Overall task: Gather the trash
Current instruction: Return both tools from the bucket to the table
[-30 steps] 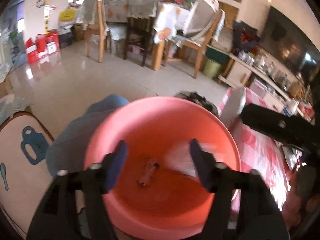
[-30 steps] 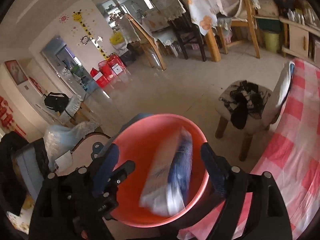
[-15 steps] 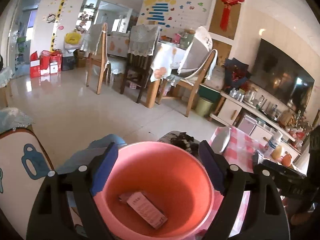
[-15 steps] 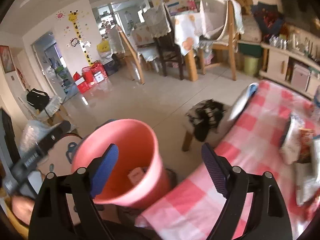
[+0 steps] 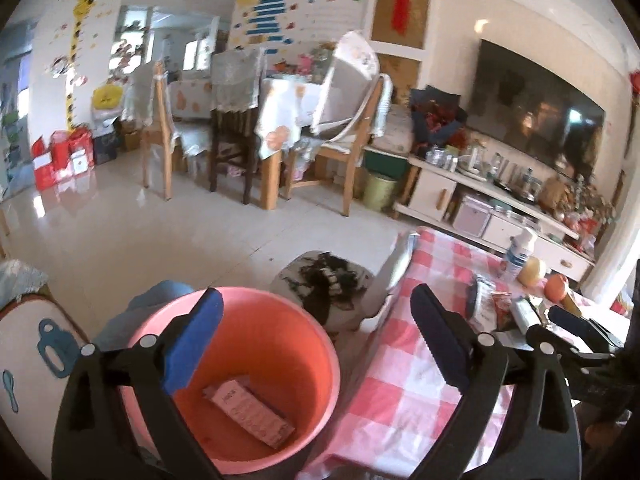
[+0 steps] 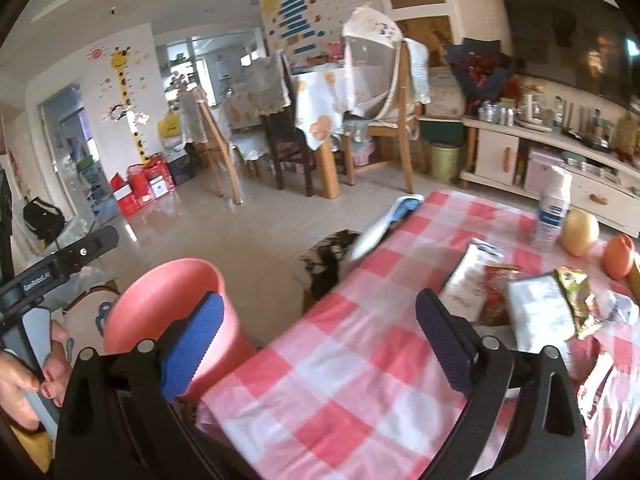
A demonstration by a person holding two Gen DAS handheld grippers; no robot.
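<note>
A pink bucket [image 5: 280, 344] stands on the floor beside the checked table [image 5: 400, 392], and a pink carton [image 5: 248, 412] lies at its bottom. My left gripper [image 5: 316, 340] hangs open above the bucket's rim with nothing between its fingers. In the right wrist view the bucket [image 6: 168, 304] sits at the lower left. My right gripper [image 6: 320, 340] is open over the table's near corner [image 6: 328, 384]. Several wrappers lie ahead of it: a white pouch [image 6: 468, 276], a red wrapper [image 6: 496, 284], a white pack [image 6: 540, 316] and a crumpled gold bag [image 6: 580, 300].
A low stool [image 5: 328, 288] with dark cloth stands beyond the bucket. A plastic bottle [image 6: 554, 208], a pale fruit [image 6: 580, 232] and an orange one [image 6: 618, 256] stand at the table's far side. A white brush [image 6: 380, 228] overhangs the edge. A hand [image 6: 28, 376] holds the left gripper's handle.
Both grippers have pulled back and up from the bucket. The right one has swung right over the table, and the blue-white packet seen over the bucket is gone from between its fingers.
</note>
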